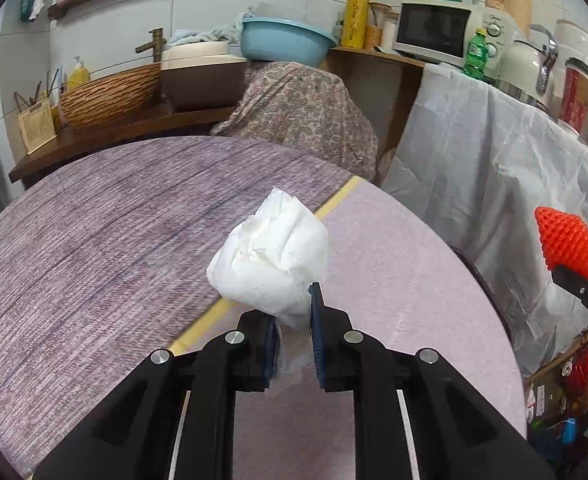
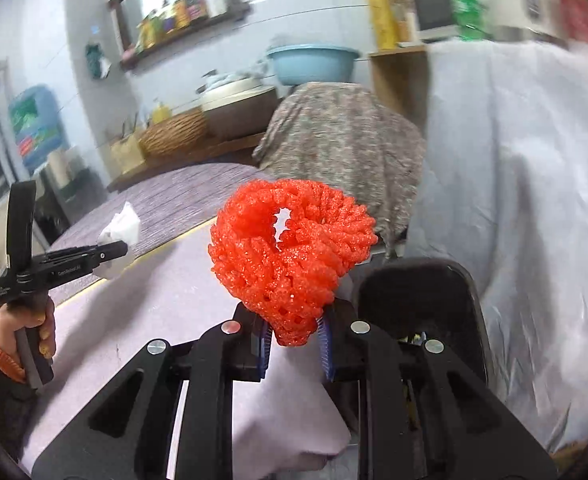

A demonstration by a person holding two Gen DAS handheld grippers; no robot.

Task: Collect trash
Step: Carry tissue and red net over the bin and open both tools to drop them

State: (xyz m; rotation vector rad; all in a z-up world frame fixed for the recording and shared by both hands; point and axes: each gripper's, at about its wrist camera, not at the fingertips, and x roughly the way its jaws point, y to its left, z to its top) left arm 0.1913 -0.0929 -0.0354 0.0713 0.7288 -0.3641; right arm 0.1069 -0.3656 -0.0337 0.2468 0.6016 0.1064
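1. Left gripper [image 1: 292,344] clamped on crumpled white tissue wad [image 1: 270,260], held up over round table [image 1: 94,232] w/ purple woven cloth.
2. Right gripper [image 2: 294,344] pinching red foam fruit net [image 2: 290,256] by its lower end, lifted above table edge.
3. Black bin [image 2: 421,292] sits just behind the net, beside the table.
4. Hand [image 2: 34,328] w/ orange cuff grips left tool's handle.
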